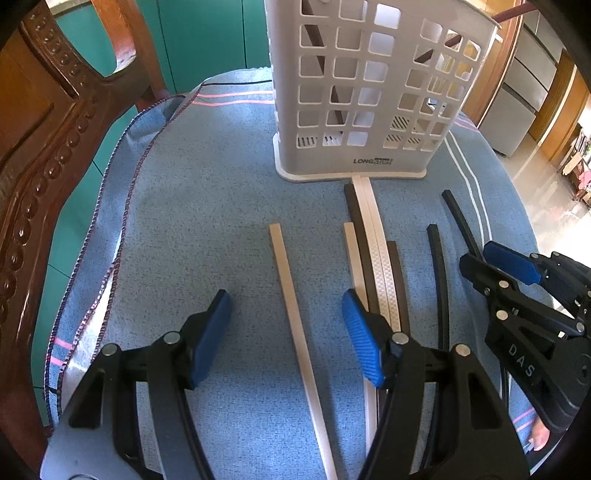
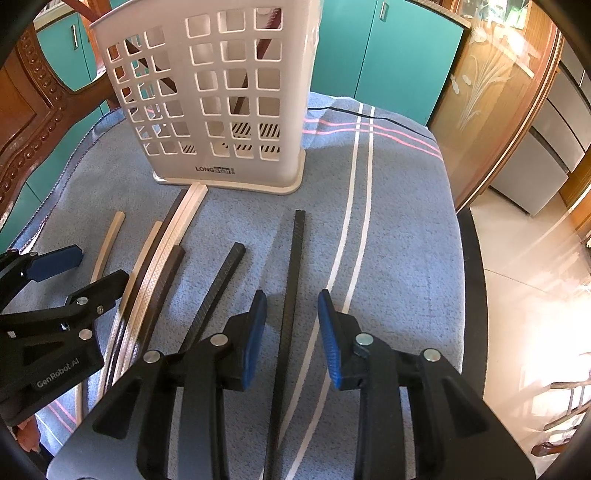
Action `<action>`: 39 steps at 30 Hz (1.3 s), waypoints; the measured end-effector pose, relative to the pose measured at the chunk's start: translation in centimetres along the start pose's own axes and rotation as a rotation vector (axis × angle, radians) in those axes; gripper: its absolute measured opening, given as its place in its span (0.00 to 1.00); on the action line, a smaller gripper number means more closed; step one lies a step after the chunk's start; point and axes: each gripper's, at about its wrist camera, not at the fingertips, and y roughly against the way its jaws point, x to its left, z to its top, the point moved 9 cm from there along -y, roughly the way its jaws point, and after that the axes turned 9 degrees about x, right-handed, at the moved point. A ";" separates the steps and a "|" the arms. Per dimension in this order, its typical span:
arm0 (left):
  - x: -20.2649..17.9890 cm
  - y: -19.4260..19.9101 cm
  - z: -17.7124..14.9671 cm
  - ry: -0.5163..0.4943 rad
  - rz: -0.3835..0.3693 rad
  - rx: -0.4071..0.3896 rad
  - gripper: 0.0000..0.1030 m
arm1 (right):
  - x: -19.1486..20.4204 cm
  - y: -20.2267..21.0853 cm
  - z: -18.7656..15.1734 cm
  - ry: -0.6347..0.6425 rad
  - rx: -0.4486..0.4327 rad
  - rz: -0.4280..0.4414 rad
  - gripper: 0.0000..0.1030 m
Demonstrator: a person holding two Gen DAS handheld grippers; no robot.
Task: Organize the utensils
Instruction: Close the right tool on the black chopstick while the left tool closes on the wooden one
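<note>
Nearest: left hand-held gripper (image 1: 286,332), ribbed blue pads apart, straddling a pale cream chopstick (image 1: 295,314) without touching it. Right hand-held gripper (image 2: 291,332), pads apart with a narrower gap, straddling a black chopstick (image 2: 291,295); pads clear of it.

Tabletop covered by a blue woven cloth (image 1: 203,203) with white and pink stripes and a stitched hem. Chopsticks lie on it roughly parallel, pointing at the holder: square-section sticks, some cream, some black or dark brown, one white pair (image 1: 380,258) with an embossed diamond texture, its tips touching the holder's base.

Farther: utensil holder (image 1: 362,96), upright, pale grey plastic, square-grid cut-outs, slotted floor. Dark slanted sticks (image 1: 317,33) are visible through the openings; how many, I cannot tell.
</note>
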 end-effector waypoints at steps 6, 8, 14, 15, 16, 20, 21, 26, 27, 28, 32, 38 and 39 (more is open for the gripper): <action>-0.1 -0.1 0.1 -0.002 0.002 -0.001 0.62 | -0.1 0.1 -0.1 0.001 -0.001 0.001 0.31; -0.2 -0.1 0.0 -0.008 0.001 0.000 0.64 | -0.2 0.0 -0.1 -0.001 -0.001 0.004 0.31; -0.3 -0.1 0.0 -0.010 -0.001 0.000 0.65 | -0.5 0.1 0.0 -0.010 -0.003 0.021 0.31; -0.3 -0.1 0.0 -0.011 -0.001 0.001 0.65 | -0.5 0.1 0.1 -0.010 -0.003 0.023 0.31; -0.3 -0.1 0.0 -0.011 -0.002 0.001 0.65 | -0.6 0.0 0.1 -0.010 -0.004 0.024 0.31; -0.3 -0.1 0.0 -0.012 -0.004 0.005 0.65 | -0.7 0.0 0.2 -0.011 -0.005 0.027 0.31; -0.3 -0.1 0.1 -0.013 -0.004 0.005 0.65 | -0.7 -0.1 0.2 -0.011 -0.005 0.027 0.31; -0.3 0.0 0.0 -0.007 -0.005 -0.002 0.53 | -0.8 -0.2 0.3 -0.011 -0.006 0.024 0.31; -0.2 0.1 0.0 -0.004 -0.006 -0.005 0.49 | -0.8 -0.2 0.3 -0.011 -0.006 0.024 0.31; -0.1 0.2 0.1 0.002 -0.006 -0.007 0.42 | -0.7 -0.2 0.3 -0.008 -0.006 0.024 0.29; 0.5 0.3 0.3 0.027 -0.017 -0.012 0.21 | -0.2 -0.1 0.4 0.013 -0.007 0.051 0.15; 0.6 0.4 0.3 0.027 -0.025 -0.014 0.12 | 0.1 -0.2 0.6 0.021 -0.012 0.054 0.09; 0.5 0.3 0.3 0.025 -0.023 -0.014 0.12 | 0.0 -0.2 0.7 0.021 -0.012 0.055 0.09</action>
